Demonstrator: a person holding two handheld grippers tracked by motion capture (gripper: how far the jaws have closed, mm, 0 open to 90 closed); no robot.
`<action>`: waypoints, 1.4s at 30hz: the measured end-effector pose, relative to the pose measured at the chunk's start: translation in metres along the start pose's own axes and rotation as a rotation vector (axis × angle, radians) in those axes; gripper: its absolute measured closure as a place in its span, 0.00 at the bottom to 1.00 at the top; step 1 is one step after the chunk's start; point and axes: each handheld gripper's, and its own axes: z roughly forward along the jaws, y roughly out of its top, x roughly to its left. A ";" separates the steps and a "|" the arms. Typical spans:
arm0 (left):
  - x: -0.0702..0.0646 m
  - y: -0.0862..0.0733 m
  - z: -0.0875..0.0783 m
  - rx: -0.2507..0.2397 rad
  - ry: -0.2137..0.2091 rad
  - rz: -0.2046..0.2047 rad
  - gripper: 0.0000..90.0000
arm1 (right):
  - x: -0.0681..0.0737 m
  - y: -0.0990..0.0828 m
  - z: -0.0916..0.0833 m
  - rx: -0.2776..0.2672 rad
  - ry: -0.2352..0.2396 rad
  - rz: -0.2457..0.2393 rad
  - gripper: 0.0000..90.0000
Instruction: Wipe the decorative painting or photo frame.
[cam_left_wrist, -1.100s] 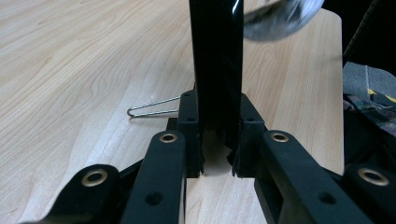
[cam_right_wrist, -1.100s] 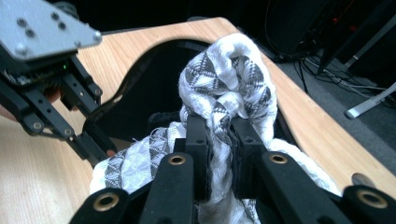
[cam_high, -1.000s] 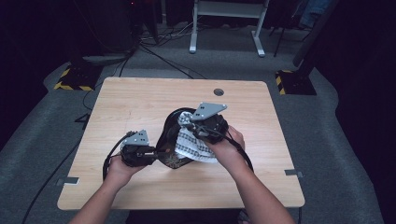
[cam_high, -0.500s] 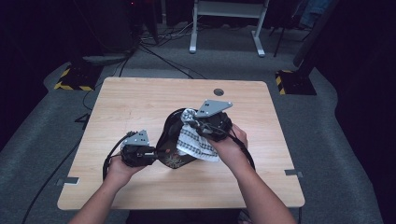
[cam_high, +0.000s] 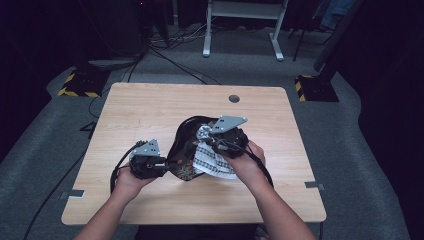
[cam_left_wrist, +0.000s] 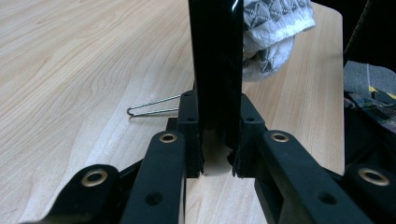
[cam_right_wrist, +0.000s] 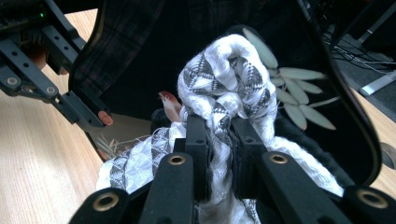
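- Spreading under everything, the wooden table (cam_high: 150, 115) carries the work near the person's edge, which keeps both hands close in; a round cable hole (cam_high: 234, 98) sits at the far side, well apart from the action
- Standing open on the table, the black bag (cam_high: 184, 145) — leaf-printed outside, plaid-lined within, as the right gripper view shows — has its mouth turned up and toward the right hand, apparently so that cloth can go straight in
- Bunched over that mouth, the patterned cloth (cam_right_wrist: 229, 79) is white with a dark zigzag weave; part hangs down outside the bag toward the person, so I judge the stuffing only partly done
- Gripping the cloth, the right gripper (cam_right_wrist: 219, 126) has its jaws clamped tight on a gathered fold, which puts a firm handle on soft fabric for pushing it down
- Pinching the bag's glossy black rim, the left gripper (cam_left_wrist: 217, 140) has its jaws closed narrowly on that edge — likely to hold the mouth open and stop the bag sliding
- Lying flat on the table beyond the left jaws, a thin wire clip (cam_left_wrist: 152, 106) touches nothing in hand
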 end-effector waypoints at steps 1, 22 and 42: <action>0.000 0.000 0.000 0.001 0.000 0.001 0.87 | 0.000 0.001 -0.001 0.003 -0.002 -0.005 0.89; 0.000 0.000 0.000 0.001 0.002 0.001 0.87 | -0.003 -0.006 0.001 -0.003 -0.003 0.030 0.89; -0.001 0.000 0.001 0.002 -0.003 0.007 0.86 | -0.011 0.004 -0.012 -0.026 -0.024 0.038 0.89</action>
